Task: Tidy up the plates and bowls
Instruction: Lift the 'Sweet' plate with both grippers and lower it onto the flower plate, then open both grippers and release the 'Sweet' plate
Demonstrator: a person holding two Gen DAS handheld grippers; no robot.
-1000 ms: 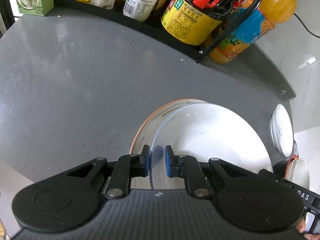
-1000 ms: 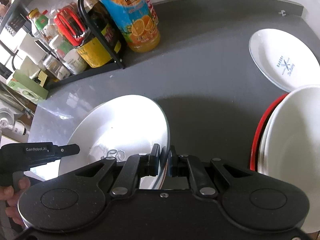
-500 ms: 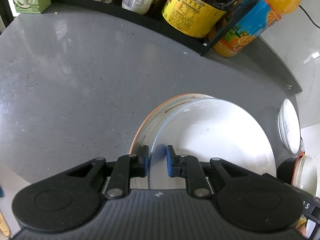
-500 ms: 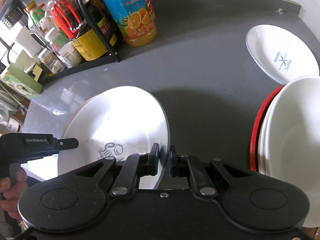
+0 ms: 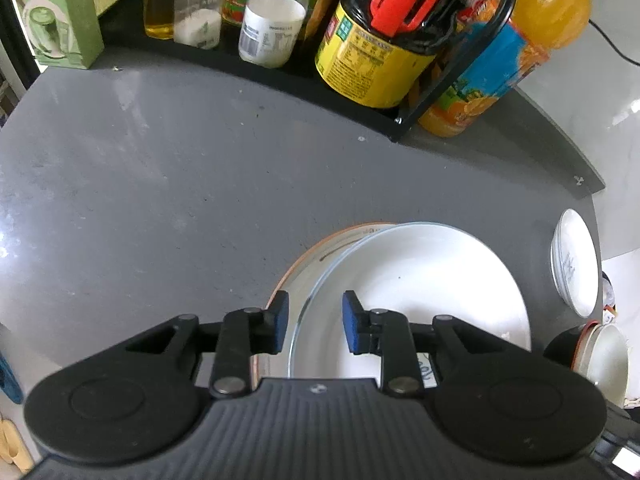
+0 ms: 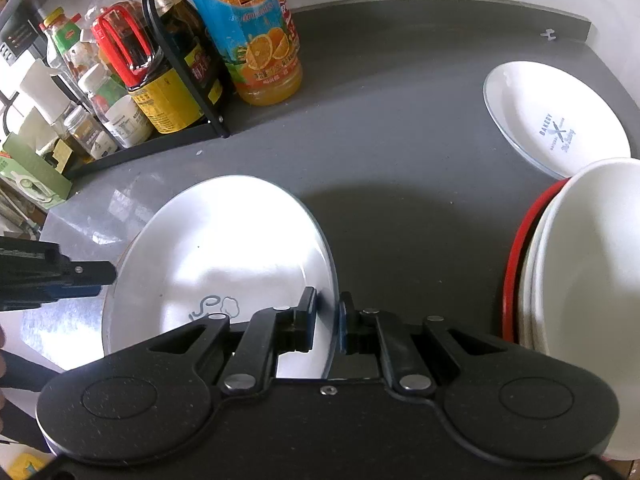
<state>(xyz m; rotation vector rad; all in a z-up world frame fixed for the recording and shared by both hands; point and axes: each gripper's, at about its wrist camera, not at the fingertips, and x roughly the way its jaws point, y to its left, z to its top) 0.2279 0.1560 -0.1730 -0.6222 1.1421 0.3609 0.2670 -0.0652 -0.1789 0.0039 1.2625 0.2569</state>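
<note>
A white plate (image 5: pixel 420 280) with a bluish rim and a small drawing lies over an orange-rimmed plate (image 5: pixel 320 252) on the grey counter (image 5: pixel 160 184). My left gripper (image 5: pixel 314 320) is open, its blue pads either side of the white plate's near rim without touching it. In the right wrist view, my right gripper (image 6: pixel 326 318) is shut on the opposite rim of the same white plate (image 6: pixel 224 248). The left gripper (image 6: pixel 80 276) reaches in from the left edge there. The orange-rimmed plate is hidden in that view.
A white plate printed "BAKERY" (image 6: pixel 556 120) lies at the counter's far right corner. A stack of white bowls (image 6: pixel 592 260) in a red-rimmed one stands at the right. A black rack of bottles and jars (image 6: pixel 160 80) and an orange juice bottle (image 6: pixel 256 40) line the back.
My left gripper has opened and let go of the white plate's rim. The right gripper stays shut on the plate, which has settled lower over the orange-rimmed plate.
</note>
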